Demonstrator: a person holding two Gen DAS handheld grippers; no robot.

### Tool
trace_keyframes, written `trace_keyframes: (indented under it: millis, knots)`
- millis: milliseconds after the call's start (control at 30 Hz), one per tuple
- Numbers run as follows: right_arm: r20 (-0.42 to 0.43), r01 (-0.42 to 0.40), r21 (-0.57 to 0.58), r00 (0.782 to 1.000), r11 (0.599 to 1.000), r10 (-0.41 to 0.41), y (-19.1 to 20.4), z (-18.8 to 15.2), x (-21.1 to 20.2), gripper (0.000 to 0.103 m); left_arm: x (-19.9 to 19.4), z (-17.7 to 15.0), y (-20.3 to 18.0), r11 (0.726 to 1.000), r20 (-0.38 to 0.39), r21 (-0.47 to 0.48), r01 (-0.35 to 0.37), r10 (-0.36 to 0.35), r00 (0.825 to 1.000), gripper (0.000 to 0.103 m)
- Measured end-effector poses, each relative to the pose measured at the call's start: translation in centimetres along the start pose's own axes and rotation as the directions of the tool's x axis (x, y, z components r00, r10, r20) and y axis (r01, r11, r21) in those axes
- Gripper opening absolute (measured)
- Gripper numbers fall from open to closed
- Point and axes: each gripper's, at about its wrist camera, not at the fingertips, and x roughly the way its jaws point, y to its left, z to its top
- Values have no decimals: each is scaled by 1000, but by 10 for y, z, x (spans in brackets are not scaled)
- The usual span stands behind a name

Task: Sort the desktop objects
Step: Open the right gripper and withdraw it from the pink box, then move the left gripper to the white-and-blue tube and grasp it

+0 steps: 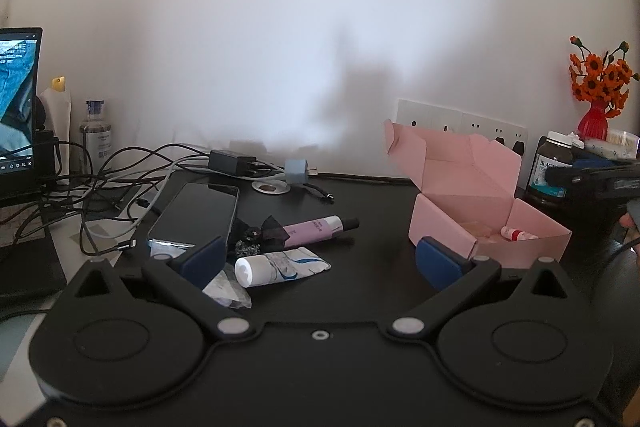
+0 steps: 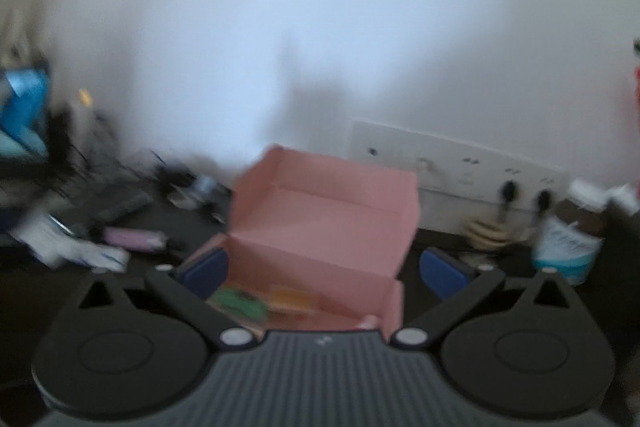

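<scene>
The left gripper (image 1: 320,263) hangs over the dark desk (image 1: 380,211) with its jaws spread wide and nothing between them. Just ahead of its left finger lies a white tube (image 1: 280,267), cap toward the gripper, and just beyond that a lilac tube (image 1: 316,229) with a black cap, lying crosswise. A phone (image 1: 196,215) lies face up ahead and to the left of these, near a tangle of cables (image 1: 100,179). A crumpled clear wrapper (image 1: 228,291) sits right against the left finger's inner side. Ahead of the right finger stands the pink box (image 1: 480,195), lid raised, with a small red-and-white bottle (image 1: 518,235) lying inside it near the front wall. The right gripper (image 2: 320,269) is likewise wide open and holds nothing; its view is blurred. The same box (image 2: 320,227) stands directly ahead, between its two fingers, its open front close to the gripper, with something green (image 2: 240,303) and something orange (image 2: 292,297) inside, too smeared to name. Off to the left of this gripper lie the lilac tube (image 2: 132,239) and white tube (image 2: 100,253), well apart from it; a brown jar (image 2: 572,239) stands to the right of its right finger.
</scene>
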Motion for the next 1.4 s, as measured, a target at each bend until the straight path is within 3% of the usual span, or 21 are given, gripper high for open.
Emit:
trace_keyframes:
  millis: [100, 233, 433, 733, 967, 1133, 1400]
  knots:
    - [-7, -84, 57, 996, 995, 84, -23, -12, -9, 102, 1, 0, 0, 1000, -6, 5, 6, -6, 1000, 103]
    - [-33, -96, 56, 995, 994, 98, -43, -32, -21, 102, 2, 0, 1, 1000, -13, -1, 9, -9, 1000, 103]
    - [-30, -197, 98, 979, 975, 201, -66, -59, -36, 102, 5, 1, 1, 1000, -25, -4, 9, -9, 1000, 103]
    - [-43, -257, 217, 961, 942, 272, -89, -72, -28, 102, 12, 1, 4, 1000, -71, -24, -5, 3, 997, 103]
    - [-43, -287, 207, 952, 935, 302, -88, -74, -31, 102, 18, 2, 6, 1000, -116, -21, 4, -6, 993, 103]
    - [-23, -312, 234, 945, 921, 326, -93, -75, -34, 102, 32, 8, 0, 999, -181, 31, 9, -4, 983, 103]
    - [-5, -328, 297, 939, 897, 344, -104, -78, -34, 102, 56, 23, -8, 974, -229, 227, 15, 39, 973, 103]
